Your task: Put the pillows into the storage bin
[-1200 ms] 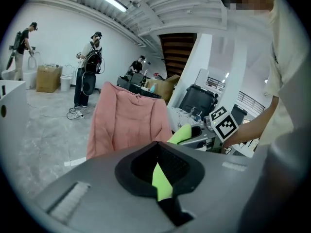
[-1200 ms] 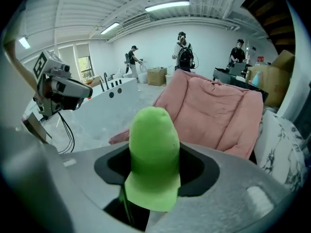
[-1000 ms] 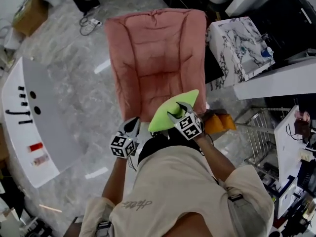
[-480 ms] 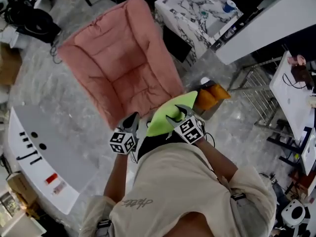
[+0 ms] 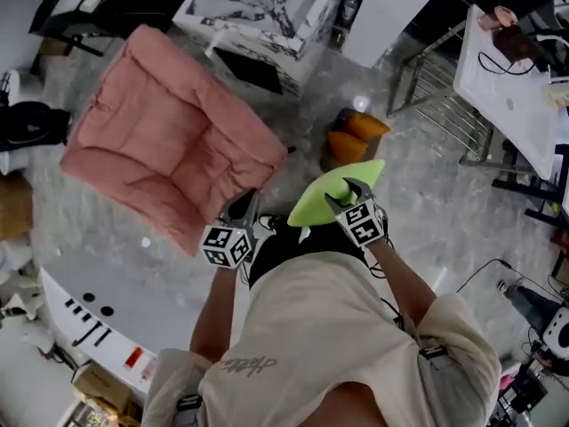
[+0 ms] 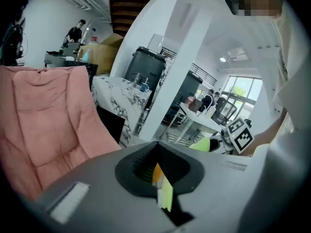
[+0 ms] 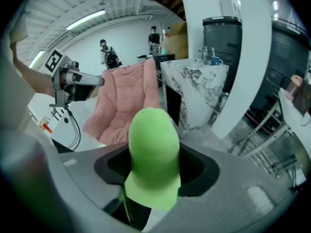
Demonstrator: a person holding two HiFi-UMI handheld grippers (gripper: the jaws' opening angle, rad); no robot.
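Note:
My right gripper (image 5: 345, 191) is shut on a bright green pillow (image 5: 331, 194), held at waist height in front of the person. In the right gripper view the green pillow (image 7: 153, 144) sticks up from between the jaws and hides most of the gap. Just left of it, my left gripper (image 5: 240, 216) is shut with nothing in it; in its own view the left gripper (image 6: 156, 166) shows its jaws meeting. Two orange pillows (image 5: 352, 137) lie ahead on the floor in what looks like a low dark bin (image 5: 327, 160).
A big pink padded chair (image 5: 169, 140) fills the left of the floor. A marble-patterned box (image 5: 258, 7) stands beyond it, with a wire rack (image 5: 440, 96) and a white table (image 5: 511, 87) at the right. A white curved panel (image 5: 89, 305) lies at lower left. Cables trail at lower right.
The head view has swung right: the pink chair slid to the left and the orange pillows came nearer the middle. Both grippers hold their pose, the right still gripping the green pillow.

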